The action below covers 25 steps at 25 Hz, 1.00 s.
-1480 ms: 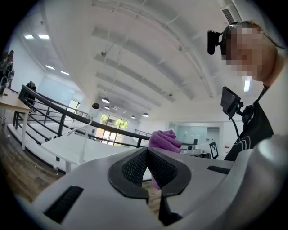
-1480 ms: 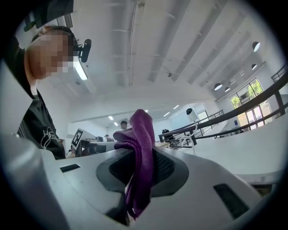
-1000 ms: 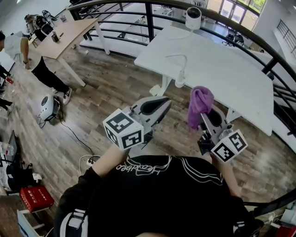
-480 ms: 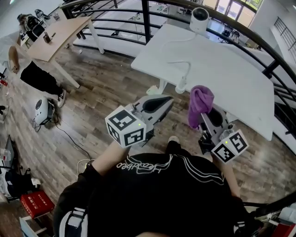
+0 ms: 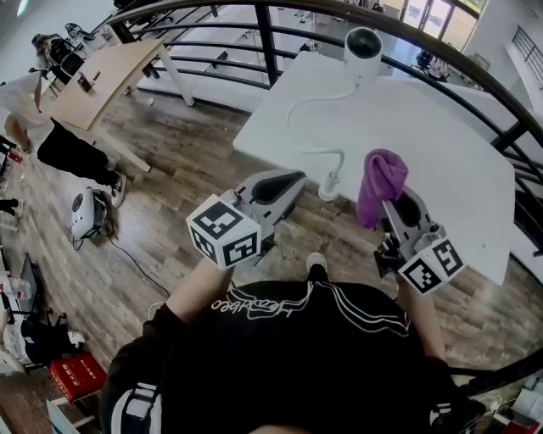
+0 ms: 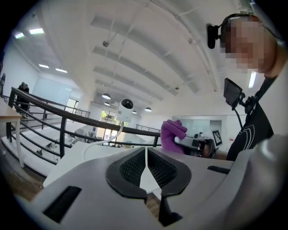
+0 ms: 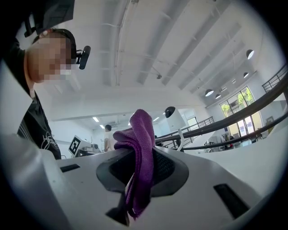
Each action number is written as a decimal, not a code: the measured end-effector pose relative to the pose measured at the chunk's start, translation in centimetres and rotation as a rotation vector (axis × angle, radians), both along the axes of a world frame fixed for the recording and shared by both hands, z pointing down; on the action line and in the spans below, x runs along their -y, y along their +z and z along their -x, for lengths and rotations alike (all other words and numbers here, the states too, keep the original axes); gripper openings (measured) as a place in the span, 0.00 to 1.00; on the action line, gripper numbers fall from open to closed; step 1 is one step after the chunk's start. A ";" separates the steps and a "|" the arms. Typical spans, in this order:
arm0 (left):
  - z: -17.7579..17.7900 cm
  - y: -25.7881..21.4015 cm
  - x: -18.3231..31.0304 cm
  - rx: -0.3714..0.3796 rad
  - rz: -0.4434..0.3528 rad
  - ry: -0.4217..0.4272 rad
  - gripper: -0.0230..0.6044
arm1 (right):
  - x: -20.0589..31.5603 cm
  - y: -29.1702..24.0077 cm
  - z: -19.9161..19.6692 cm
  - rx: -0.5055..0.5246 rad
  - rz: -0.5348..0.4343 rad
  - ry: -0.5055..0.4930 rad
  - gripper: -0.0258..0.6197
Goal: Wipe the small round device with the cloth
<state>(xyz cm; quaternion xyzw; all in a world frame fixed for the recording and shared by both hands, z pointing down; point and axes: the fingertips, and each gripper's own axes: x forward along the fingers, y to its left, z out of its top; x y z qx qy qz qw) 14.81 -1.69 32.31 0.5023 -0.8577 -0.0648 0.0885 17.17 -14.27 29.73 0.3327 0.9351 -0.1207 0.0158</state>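
The small round device [image 5: 362, 49], a white camera with a dark lens, stands at the far edge of the white table [image 5: 441, 127]; it also shows as the device [image 6: 126, 105] and the device [image 7: 170, 112]. Its white cable [image 5: 305, 102] runs to a clamp [image 5: 329, 186] at the near edge. My right gripper [image 5: 383, 193] is shut on a purple cloth [image 5: 379, 182], which hangs bunched from the jaws as the cloth [image 7: 138, 166]. My left gripper [image 5: 284, 182] is shut and empty, held over the floor just left of the table's near edge.
A black railing [image 5: 280, 8] curves behind the table. A wooden desk [image 5: 106, 72] and a person [image 5: 42, 127] stand at far left. A white round appliance [image 5: 85, 212] with a cord lies on the wood floor, and a red box [image 5: 72, 377] sits at lower left.
The view has closed in on the table: the device and the table edge sit lower and nearer. Both grippers have kept their states, with the cloth still in the right one.
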 end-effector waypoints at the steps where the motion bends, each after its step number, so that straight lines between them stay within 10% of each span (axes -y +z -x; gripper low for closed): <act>1: 1.2 -0.2 0.4 0.012 0.015 -0.006 0.05 | 0.7 -0.2 1.2 0.001 0.003 -0.001 0.14; 15: 17.3 1.2 6.4 0.205 0.419 0.001 0.18 | 8.3 -0.9 15.5 0.003 0.028 -0.020 0.14; 25: 24.0 5.6 9.1 0.371 0.630 0.276 0.22 | 9.7 1.0 20.2 -0.040 0.054 0.092 0.14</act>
